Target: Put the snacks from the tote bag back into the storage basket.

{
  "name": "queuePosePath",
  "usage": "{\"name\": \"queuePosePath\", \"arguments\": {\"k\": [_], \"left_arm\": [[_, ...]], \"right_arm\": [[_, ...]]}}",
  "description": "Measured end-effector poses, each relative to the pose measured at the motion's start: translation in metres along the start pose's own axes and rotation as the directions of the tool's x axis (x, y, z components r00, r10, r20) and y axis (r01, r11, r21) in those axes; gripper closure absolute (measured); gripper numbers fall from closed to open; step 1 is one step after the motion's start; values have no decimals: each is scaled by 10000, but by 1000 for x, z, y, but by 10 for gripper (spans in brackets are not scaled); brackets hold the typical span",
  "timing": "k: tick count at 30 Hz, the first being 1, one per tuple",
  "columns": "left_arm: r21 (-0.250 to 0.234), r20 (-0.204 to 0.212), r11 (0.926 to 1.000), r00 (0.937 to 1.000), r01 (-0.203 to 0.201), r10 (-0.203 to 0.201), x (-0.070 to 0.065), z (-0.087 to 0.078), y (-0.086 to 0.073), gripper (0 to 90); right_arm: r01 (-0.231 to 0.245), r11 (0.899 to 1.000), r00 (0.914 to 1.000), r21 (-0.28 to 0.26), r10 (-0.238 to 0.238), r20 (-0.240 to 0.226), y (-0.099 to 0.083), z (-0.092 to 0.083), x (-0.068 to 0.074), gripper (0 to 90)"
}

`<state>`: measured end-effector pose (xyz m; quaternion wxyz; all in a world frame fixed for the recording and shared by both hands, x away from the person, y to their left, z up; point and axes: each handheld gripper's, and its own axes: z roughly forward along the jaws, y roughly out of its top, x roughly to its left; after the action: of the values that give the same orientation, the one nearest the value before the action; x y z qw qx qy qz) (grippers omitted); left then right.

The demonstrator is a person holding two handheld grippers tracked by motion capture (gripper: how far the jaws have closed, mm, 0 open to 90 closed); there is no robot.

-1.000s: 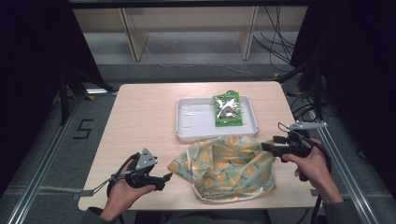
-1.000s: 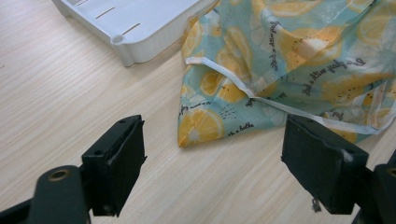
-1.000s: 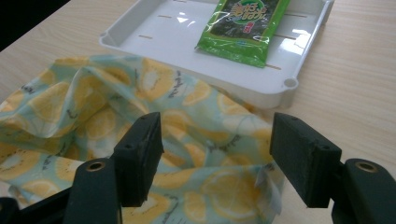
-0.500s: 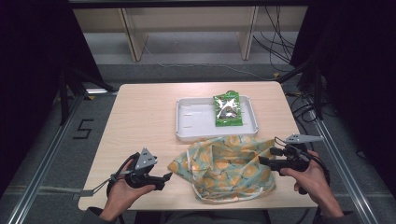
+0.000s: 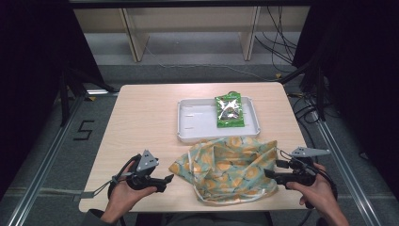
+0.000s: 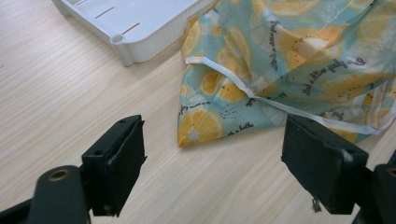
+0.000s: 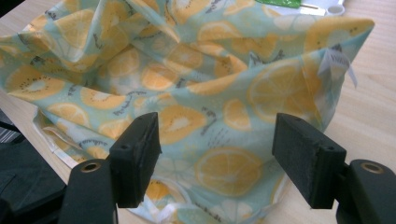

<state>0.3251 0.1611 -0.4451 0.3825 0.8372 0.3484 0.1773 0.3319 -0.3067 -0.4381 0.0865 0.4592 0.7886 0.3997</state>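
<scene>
Right tool [image 5: 268, 174] spread wide, jaws just been opening — nothing pinched, right at my lemon-print bag [image 5: 228, 168] on the desk [image 5: 141, 117]. Left tool [image 5: 168, 180] open too — just beside the bag's corner.

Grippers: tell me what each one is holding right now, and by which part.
Nothing is held. The left gripper stands open, short of the bag's corner; the right gripper is open at the bag's side.

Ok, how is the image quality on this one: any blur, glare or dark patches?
High view: table evenly lit, surroundings nearly black, slightly soft. Left gripper view: lemon-print fabric bag and white tray sharp, no glare. Right gripper view: bag crisp, near fingers slightly soft, dark corner at lower left.
</scene>
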Motion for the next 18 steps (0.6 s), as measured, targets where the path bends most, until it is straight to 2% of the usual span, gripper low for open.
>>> {"name": "queuePosePath", "arguments": {"k": [3, 4, 5, 7, 8, 10, 11, 12, 13, 17, 18], "left_arm": [[5, 0, 10000, 10000, 3, -3, 0, 0, 0, 208], [-13, 6, 10000, 10000, -28, 28, 0, 0, 0, 208], [-7, 7, 10000, 10000, -43, 43, 0, 0, 0, 208], [25, -21, 9999, 9999, -157, 157, 0, 0, 0, 208], [36, -47, 10000, 10000, 21, -21, -1, 0, 0, 208], [54, -71, 10000, 10000, -47, 47, -1, 0, 0, 208], [27, -37, 10000, 10000, -27, 27, -1, 0, 0, 208], [34, -111, 10000, 9999, -28, 28, -1, 0, 0, 208], [44, -56, 9999, 9999, -100, 101, 0, 0, 0, 208], [35, -71, 9999, 9999, -135, 135, 0, 0, 0, 208], [35, -107, 10000, 9999, -69, 70, 0, 0, 0, 208]], "right_arm": [[-228, 9997, 9997, 38, 228, -116, -4, -4, 2, 332], [120, 9999, 9999, -55, -120, -82, -5, -4, -1, 331], [-122, 9999, 9999, 3, 122, -112, -7, -5, 2, 330], [-51, 10000, 9999, 38, 51, -126, -10, -5, 1, 321], [293, 9995, 9996, -83, -293, -52, -11, -4, -2, 321], [23, 10000, 10000, 37, -23, -92, -13, -4, 1, 321], [41, 10000, 9999, 26, -40, -155, -14, -4, 1, 321], [272, 9996, 9995, -3, -272, -144, -14, -4, -1, 321], [-19, 9999, 9997, 100, 22, -244, -15, -5, 2, 320], [41, 9999, 9998, 114, -39, -187, -16, -3, 2, 316], [183, 9998, 9998, 87, -182, -125, -17, -2, 1, 315]]}}
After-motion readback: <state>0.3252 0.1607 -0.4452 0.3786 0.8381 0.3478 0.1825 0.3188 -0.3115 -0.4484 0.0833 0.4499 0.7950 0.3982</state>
